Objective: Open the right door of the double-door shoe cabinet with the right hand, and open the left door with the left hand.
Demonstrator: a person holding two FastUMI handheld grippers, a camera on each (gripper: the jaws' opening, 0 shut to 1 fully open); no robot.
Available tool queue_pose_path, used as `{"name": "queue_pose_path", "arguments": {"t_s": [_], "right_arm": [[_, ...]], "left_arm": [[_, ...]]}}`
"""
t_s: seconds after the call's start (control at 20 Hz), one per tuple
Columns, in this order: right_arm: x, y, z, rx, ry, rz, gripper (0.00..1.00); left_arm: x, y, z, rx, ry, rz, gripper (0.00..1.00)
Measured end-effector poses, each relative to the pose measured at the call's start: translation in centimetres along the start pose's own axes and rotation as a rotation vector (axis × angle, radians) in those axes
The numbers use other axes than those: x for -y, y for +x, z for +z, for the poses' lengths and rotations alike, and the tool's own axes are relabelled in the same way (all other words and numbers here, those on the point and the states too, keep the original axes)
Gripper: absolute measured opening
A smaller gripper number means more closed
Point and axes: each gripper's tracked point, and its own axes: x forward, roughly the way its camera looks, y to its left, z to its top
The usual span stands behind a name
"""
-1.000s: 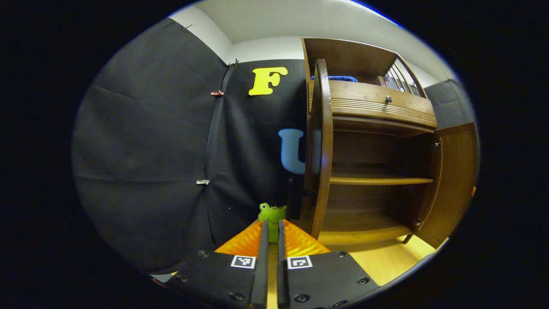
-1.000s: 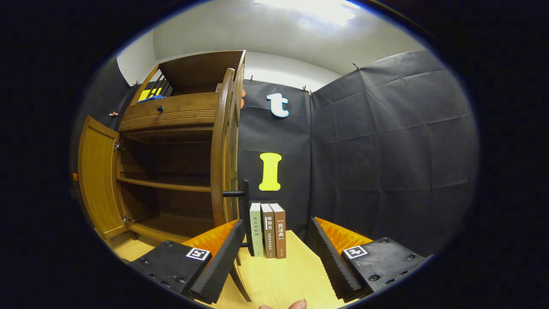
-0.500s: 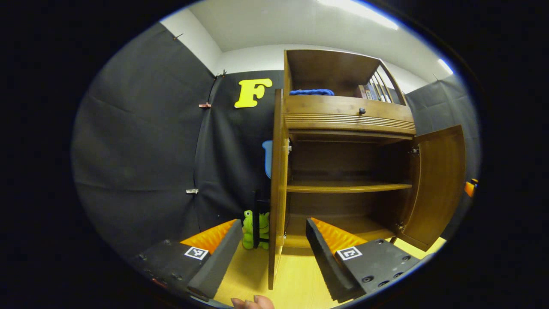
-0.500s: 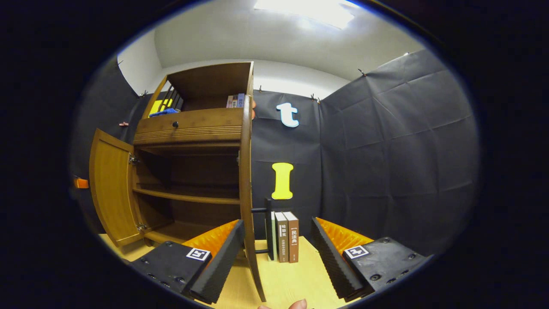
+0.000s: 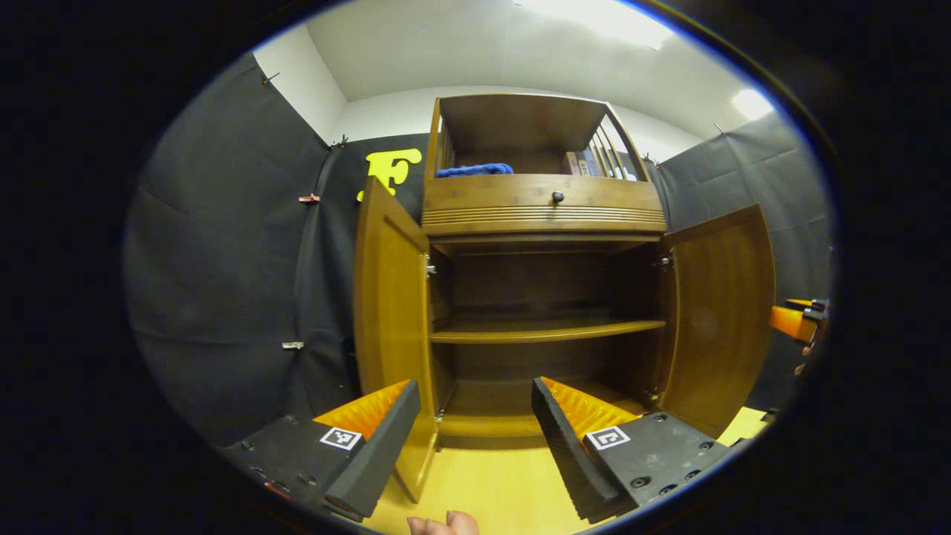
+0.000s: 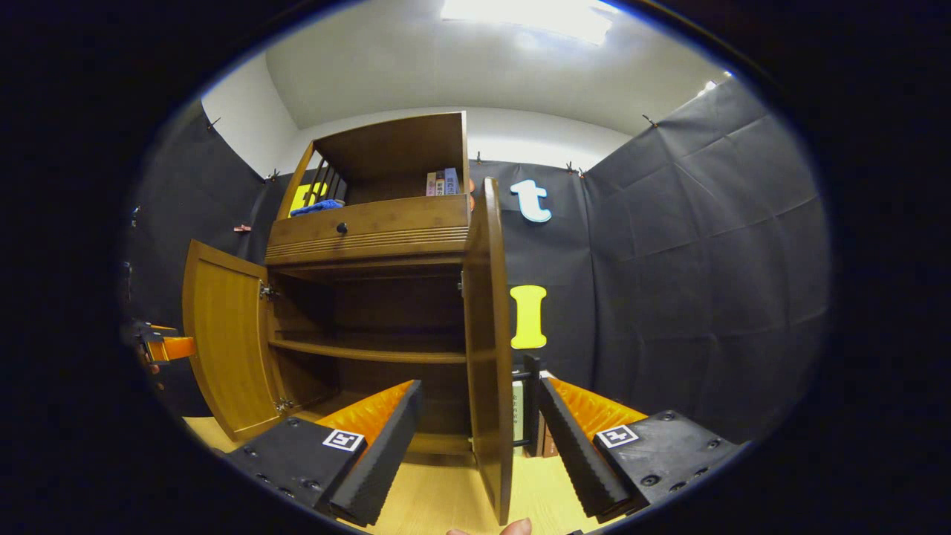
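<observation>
- In the left gripper view, the shoe cabinet [image 5: 546,223] stands upright at the centre, taller than wide, its open front facing the camera.
- Its left door [image 5: 390,327] is swung out toward 9 o'clock; its right door [image 5: 717,319] is swung out toward 3 o'clock. Both stand vertical on their hinges.
- Inside, one shelf [image 5: 546,331] runs level across the dark interior. Above it sits a drawer with a small knob [image 5: 557,197], and a blue cloth [image 5: 475,169] lies in the top compartment.
- The left gripper [image 5: 475,431] at 6 o'clock is released, fingers spread wide, holding nothing.
- The cabinet stands on a pale wooden tabletop [image 5: 490,490], with black cloth walls and a white ceiling around.
- In the right gripper view, the right gripper [image 6: 479,438] is also spread wide and holds nothing; the right door's edge [image 6: 490,349] stands between its fingers, contact unclear.
- That view also gives upright books [image 6: 520,416] behind the door, near 6 o'clock.
</observation>
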Motion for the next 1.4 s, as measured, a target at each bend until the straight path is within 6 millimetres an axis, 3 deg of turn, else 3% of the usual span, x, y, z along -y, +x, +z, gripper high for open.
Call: {"name": "queue_pose_path", "arguments": {"t_s": [0.35, 0.65, 0.7, 1.05, 1.4], "right_arm": [[-4.7, 0.9, 0.2, 0.002, -0.002, 0.092, 0.97], [-8.3, 2.2, -0.9, -0.017, -0.026, 0.148, 0.97], [-8.5, 2.4, -1.2, -0.019, -0.035, 0.154, 0.94], [-10.2, 3.4, -2.7, -0.035, -0.060, 0.187, 0.98], [-10.9, 4.2, -3.0, -0.035, -0.005, 0.193, 0.98]], "left_arm": [[4.0, 1.1, 0.5, 0.015, -0.017, -0.035, 0.94], [6.9, 2.2, 0.2, 0.011, -0.017, -0.065, 0.94], [7.1, 2.3, 0.1, 0.013, -0.015, -0.062, 0.94], [8.6, 2.9, -0.3, 0.012, 0.004, -0.064, 0.94], [8.1, 2.5, -1.3, -0.001, 0.023, -0.031, 0.94]]}}
